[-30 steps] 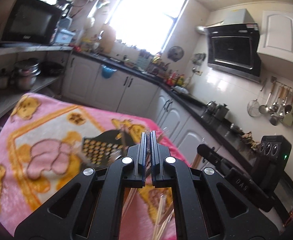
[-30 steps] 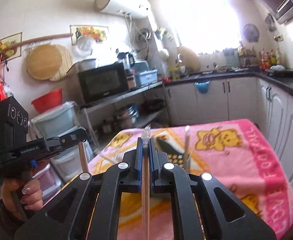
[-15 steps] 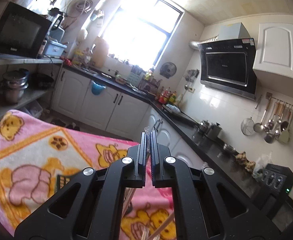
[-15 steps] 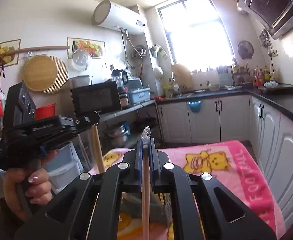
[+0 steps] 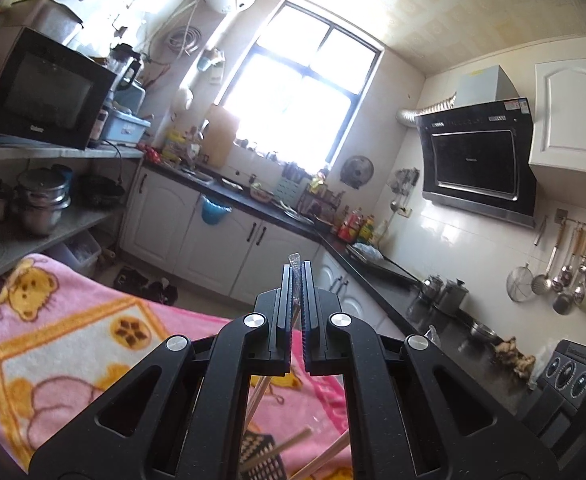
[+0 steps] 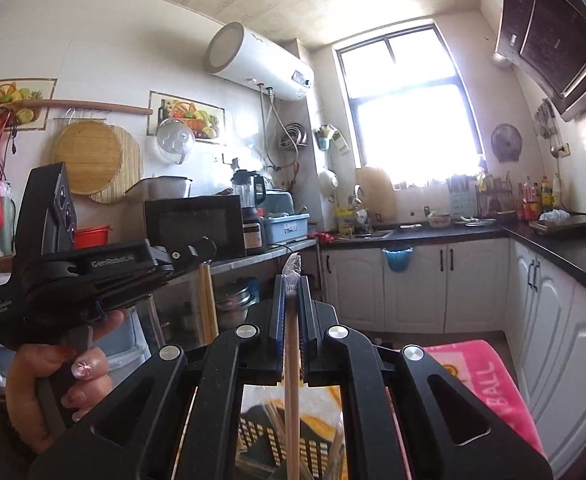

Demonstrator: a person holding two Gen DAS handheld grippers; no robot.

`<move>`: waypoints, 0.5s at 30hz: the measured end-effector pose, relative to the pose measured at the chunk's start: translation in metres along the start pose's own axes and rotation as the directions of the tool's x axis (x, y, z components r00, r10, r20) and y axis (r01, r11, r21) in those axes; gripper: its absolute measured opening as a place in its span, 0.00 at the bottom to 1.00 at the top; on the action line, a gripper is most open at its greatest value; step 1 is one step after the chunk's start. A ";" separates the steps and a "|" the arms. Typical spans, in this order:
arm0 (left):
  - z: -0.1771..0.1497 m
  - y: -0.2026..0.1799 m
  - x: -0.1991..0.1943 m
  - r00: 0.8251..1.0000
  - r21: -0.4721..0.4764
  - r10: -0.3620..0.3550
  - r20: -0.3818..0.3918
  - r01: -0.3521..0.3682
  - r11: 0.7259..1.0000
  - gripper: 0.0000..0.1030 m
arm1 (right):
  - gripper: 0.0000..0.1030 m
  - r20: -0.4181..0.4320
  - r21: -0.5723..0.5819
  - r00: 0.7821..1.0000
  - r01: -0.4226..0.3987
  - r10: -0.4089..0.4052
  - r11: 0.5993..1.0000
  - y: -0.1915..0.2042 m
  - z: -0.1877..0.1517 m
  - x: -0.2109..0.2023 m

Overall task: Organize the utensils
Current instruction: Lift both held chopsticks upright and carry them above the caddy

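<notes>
The right gripper (image 6: 291,280) is clamped on a pale wooden chopstick in clear plastic wrap (image 6: 291,364), which runs upright between its closed fingers above the black perforated plastic utensil basket (image 6: 313,454). The left gripper (image 5: 297,276) is pinched on another plastic-wrapped wooden chopstick (image 5: 257,394), also above that basket (image 5: 261,458). The basket stands on the bench's pink cartoon-bear blanket (image 5: 65,344) and holds more wooden chopsticks (image 5: 329,454).

- The right gripper (image 6: 291,284) was matte black, with silver screws and blue pads.
- The left gripper (image 5: 297,280) looked the same.
- The hand (image 6: 59,384) had painted nails.
</notes>
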State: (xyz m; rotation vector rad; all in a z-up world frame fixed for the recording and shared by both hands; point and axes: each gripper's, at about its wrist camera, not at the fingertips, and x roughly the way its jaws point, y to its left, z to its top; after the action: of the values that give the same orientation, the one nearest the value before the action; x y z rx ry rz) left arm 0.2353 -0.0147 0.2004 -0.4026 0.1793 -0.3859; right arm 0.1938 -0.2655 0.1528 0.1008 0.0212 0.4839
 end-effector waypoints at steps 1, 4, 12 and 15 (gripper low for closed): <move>-0.001 0.000 0.002 1.000 0.004 0.006 0.007 -0.006 1.000 0.01 | 0.06 0.002 -0.007 1.000 -0.003 0.003 1.000 0.000 0.000 0.005; -0.005 0.003 0.009 1.000 0.001 0.009 0.014 -0.009 1.000 0.01 | 0.06 0.008 -0.024 1.000 -0.010 0.010 1.000 0.002 -0.006 0.013; -0.025 0.017 0.020 0.999 -0.006 0.001 0.034 -0.001 1.000 0.01 | 0.06 -0.014 -0.032 1.000 0.011 -0.012 0.999 0.000 -0.021 0.028; -0.035 0.020 0.022 0.999 0.006 -0.005 0.035 0.005 1.000 0.01 | 0.06 -0.021 -0.034 1.000 0.020 -0.020 0.999 -0.001 -0.031 0.031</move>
State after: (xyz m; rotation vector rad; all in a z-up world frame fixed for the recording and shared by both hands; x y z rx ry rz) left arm 0.2539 -0.0185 0.1582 -0.4039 0.1434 -0.3844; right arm 0.2200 -0.2494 0.1219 0.0618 0.0344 0.4652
